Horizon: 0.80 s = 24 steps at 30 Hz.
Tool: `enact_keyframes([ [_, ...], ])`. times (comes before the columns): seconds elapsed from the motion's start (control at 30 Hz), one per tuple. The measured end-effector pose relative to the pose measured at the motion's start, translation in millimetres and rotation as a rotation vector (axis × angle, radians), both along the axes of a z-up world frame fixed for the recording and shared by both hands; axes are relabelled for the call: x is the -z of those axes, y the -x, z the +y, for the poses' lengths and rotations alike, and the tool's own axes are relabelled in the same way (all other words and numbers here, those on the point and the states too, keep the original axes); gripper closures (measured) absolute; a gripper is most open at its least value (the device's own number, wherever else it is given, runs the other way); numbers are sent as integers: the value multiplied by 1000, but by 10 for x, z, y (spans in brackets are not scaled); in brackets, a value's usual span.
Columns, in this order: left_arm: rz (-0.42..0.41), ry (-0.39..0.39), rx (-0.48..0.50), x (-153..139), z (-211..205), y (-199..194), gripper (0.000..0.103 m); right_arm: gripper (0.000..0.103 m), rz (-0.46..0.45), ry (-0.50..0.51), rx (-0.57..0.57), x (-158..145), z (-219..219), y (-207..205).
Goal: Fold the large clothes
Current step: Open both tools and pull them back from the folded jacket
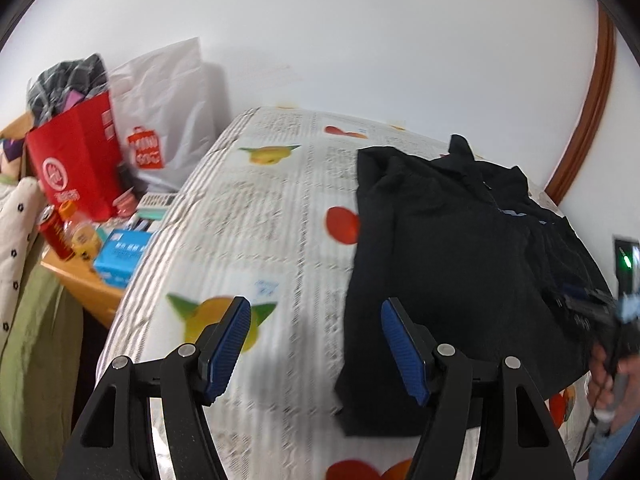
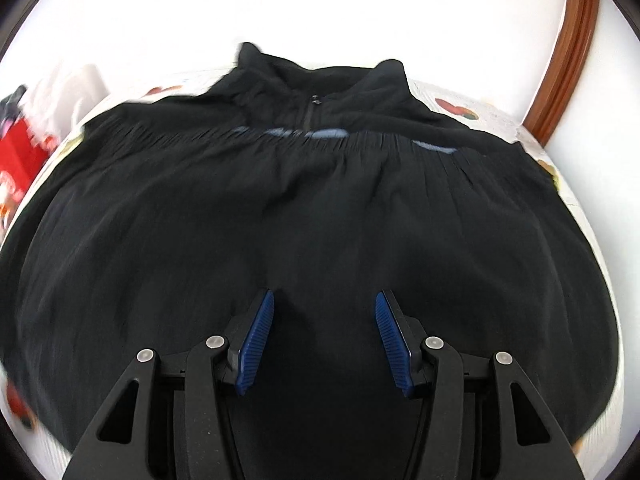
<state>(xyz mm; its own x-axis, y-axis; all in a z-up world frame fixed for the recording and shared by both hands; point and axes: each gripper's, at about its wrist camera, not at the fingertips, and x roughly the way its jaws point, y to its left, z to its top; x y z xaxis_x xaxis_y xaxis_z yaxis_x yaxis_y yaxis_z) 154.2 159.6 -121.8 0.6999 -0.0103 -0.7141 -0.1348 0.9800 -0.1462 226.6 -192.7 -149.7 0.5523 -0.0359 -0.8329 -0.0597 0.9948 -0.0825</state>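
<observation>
Beside the black jacket (image 1: 452,248) sits a MINISO bag (image 1: 168,120); both grippers' jaws gape wide, holding nothing.

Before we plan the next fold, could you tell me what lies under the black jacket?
The black jacket lies on a fruit-and-newsprint patterned cover. Whatever is beneath the jacket's middle is hidden.

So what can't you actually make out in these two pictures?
- Light blue print on the black jacket: right wrist view, smeared by motion blur and partly covered by a fold.
- Jacket hem: right wrist view, hidden behind the right tool.
- Text on the newspaper-print cover: left wrist view, blurred.
- Blue box label: left wrist view, too small and blurred.
</observation>
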Motion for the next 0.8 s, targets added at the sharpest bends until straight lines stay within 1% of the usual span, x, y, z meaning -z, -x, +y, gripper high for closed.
enact_keyframes([
  [0.07,9,1,-15,44,34,65,38,51,-15,13,-4,-18,20,244],
  [0.13,20,7,-27,94,75,154,38,51,-18,-8,14,-32,6,491],
  [0.33,43,-15,-57,215,128,416,38,51,-47,-61,30,-102,-59,949],
  [0.43,53,-19,-80,268,168,506,38,51,-50,-55,16,-101,-57,1164],
  [0.5,60,-18,-94,300,201,572,38,51,-36,-53,-7,-81,-53,1262],
  [0.6,68,-27,-100,332,228,657,38,51,34,-60,-62,-4,-48,1355],
  [0.67,73,-40,-99,340,228,690,38,51,5,-38,-75,-54,-29,1440],
  [0.7,76,-48,-97,341,227,714,38,51,-31,-27,-85,-123,-5,1468],
  [0.73,79,-52,-97,339,228,723,38,51,-68,-29,-99,-201,32,1471],
  [0.8,86,-60,-101,336,232,735,38,50,-113,-54,-136,-319,130,1440],
])
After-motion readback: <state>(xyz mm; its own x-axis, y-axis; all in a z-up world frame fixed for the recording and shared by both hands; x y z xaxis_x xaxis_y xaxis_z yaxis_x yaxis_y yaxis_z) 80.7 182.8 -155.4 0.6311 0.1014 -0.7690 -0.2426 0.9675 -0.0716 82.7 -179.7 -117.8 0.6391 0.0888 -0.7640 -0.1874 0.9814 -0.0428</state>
